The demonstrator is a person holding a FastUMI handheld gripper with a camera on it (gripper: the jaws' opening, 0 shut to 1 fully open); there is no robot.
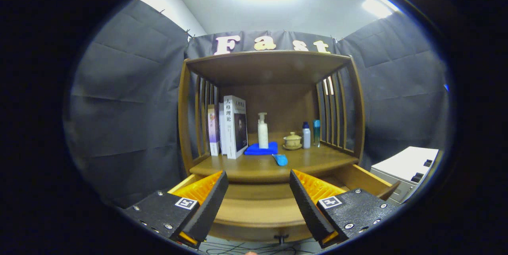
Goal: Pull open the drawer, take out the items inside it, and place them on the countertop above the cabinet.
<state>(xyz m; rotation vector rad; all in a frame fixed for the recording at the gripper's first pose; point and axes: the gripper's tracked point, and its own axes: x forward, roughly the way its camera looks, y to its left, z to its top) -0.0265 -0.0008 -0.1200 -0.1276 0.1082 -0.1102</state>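
The gripper [258,191] hangs with its two fingers spread wide apart and nothing between them, poised just above the pulled-out drawer [258,211] of the wooden cabinet [190,88]. The drawer stands open below the fingers; the stretch of its floor that shows between them looks bare, though the fingers hide its two ends, so whether anything is left inside cannot be told. Just beyond the fingertips lies the countertop [317,159], and near its front edge rests a small blue object [280,159] — it may be an item lifted from the drawer, though that is a guess. Farther back stand the books [230,126], a pump bottle [262,131] on a folded blue cloth [260,149], a lidded cup [292,141] and two small bottles [310,134]. The opening step appears done — the job now seems to be in the emptying stage. The next move calls for tipping the fingers down to check the hidden ends of the drawer, then closing squarely on whatever remains.
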